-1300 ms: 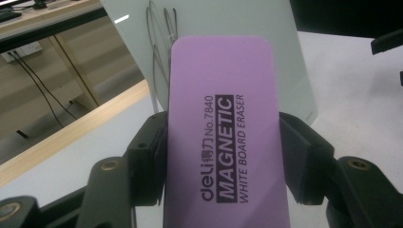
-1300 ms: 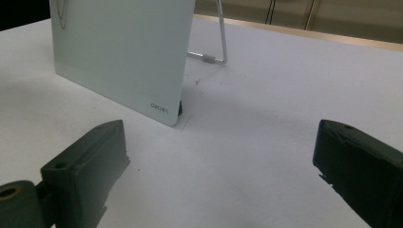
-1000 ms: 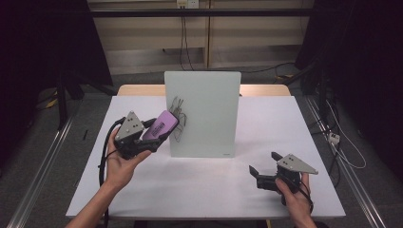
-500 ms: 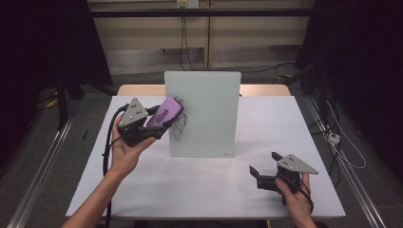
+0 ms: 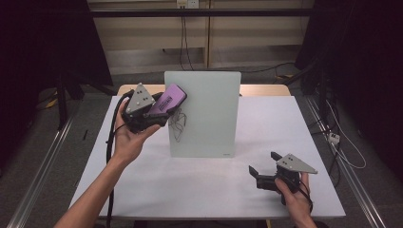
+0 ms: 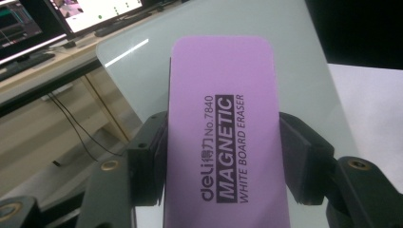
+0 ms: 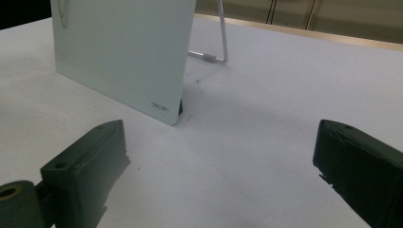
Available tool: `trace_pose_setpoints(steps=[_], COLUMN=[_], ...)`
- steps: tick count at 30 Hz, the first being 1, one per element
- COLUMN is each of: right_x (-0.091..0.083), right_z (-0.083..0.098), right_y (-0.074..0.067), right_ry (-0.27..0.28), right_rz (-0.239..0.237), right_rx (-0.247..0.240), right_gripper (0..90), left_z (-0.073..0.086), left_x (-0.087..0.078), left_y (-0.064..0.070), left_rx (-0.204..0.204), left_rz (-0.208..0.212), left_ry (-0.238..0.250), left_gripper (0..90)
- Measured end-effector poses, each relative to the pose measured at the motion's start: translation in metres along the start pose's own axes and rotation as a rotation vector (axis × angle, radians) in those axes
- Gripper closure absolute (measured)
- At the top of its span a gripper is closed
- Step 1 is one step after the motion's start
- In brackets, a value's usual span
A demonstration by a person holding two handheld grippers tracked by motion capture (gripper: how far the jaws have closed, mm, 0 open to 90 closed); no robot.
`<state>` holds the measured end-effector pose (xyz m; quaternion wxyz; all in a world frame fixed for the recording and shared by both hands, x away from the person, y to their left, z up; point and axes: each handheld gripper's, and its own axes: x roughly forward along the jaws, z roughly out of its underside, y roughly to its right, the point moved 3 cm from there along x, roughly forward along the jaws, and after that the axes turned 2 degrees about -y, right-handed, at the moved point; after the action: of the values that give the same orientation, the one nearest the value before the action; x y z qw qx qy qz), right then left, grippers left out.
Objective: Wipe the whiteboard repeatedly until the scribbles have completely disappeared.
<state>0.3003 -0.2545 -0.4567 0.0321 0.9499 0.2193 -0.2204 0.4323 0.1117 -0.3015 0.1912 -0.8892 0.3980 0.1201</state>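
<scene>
Left gripper [image 5: 159, 111] clamped on the purple rectangular magnetic whiteboard eraser [image 6: 223, 137] against the upright white glass board [image 5: 209, 114] (black scribble [image 5: 177, 124] below); right gripper [image 5: 262, 167], jaws apart, rests on the white table [image 5: 190, 185].

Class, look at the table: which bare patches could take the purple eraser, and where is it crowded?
Free: the white table in front of the whiteboard, between the two hands, and the strip to the board's right. Crowded: the board's left edge, where the left tool holds the eraser by the scribble, and the near right corner around the right tool.
</scene>
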Motion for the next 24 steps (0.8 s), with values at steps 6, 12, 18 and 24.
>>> trace_pose_setpoints(steps=[6,12,18,24], right_x=[0.000,-0.001,-0.001,-0.001], right_z=[0.000,0.000,0.000,0.000], right_y=[-0.001,0.000,-0.001,-0.001], right_ry=[0.000,0.001,-0.001,0.001], right_rz=[-0.007,-0.006,-0.007,-0.008], right_rx=[-0.001,0.006,0.003,0.009], right_gripper=[3.8,3.8,3.8,3.8], left_z=[0.001,0.004,0.009,0.014], left_x=[0.014,0.017,0.021,0.024], left_y=[0.001,0.002,0.001,0.002], left_rx=[0.023,0.061,0.078,0.094], left_rz=[-0.007,-0.014,-0.015,-0.023], left_ry=[-0.001,-0.008,-0.011,-0.022], left_gripper=[41.3,41.3,41.3,41.3])
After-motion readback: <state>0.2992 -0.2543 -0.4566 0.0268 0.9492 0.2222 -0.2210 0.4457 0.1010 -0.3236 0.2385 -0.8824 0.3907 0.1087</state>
